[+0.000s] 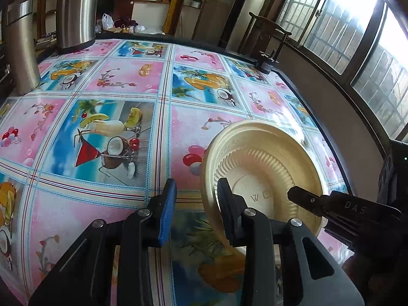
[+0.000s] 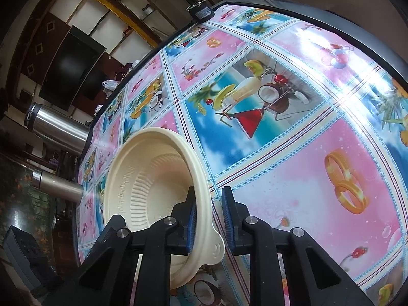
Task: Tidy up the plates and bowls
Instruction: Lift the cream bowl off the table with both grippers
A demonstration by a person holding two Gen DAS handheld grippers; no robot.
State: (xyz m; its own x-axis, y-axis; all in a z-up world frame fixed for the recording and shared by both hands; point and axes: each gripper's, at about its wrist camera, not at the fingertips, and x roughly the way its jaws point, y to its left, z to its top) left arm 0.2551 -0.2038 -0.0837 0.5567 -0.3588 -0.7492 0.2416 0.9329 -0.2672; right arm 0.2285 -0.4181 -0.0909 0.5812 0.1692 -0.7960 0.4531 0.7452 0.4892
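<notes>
A cream plastic bowl (image 1: 265, 158) is tipped up on the fruit-patterned tablecloth (image 1: 89, 204), its opening turned toward the left wrist camera. My left gripper (image 1: 195, 181) is open and straddles the bowl's near-left rim, one finger inside and the blue-padded one outside, with a wide gap. In the right wrist view the same bowl (image 2: 142, 178) has its wall and flanged rim between the pads of my right gripper (image 2: 208, 190), which is shut on it. The left wrist view shows one right finger (image 1: 306, 200) reaching into the bowl; the other is hidden behind it.
Two steel flasks (image 1: 76, 10) (image 1: 20, 51) stand at the table's far left. A small black cylinder (image 1: 266, 63) sits at the far right corner, with a wooden chair (image 1: 270, 28) behind it. The table's dark edge (image 1: 318, 117) runs close to the right of the bowl.
</notes>
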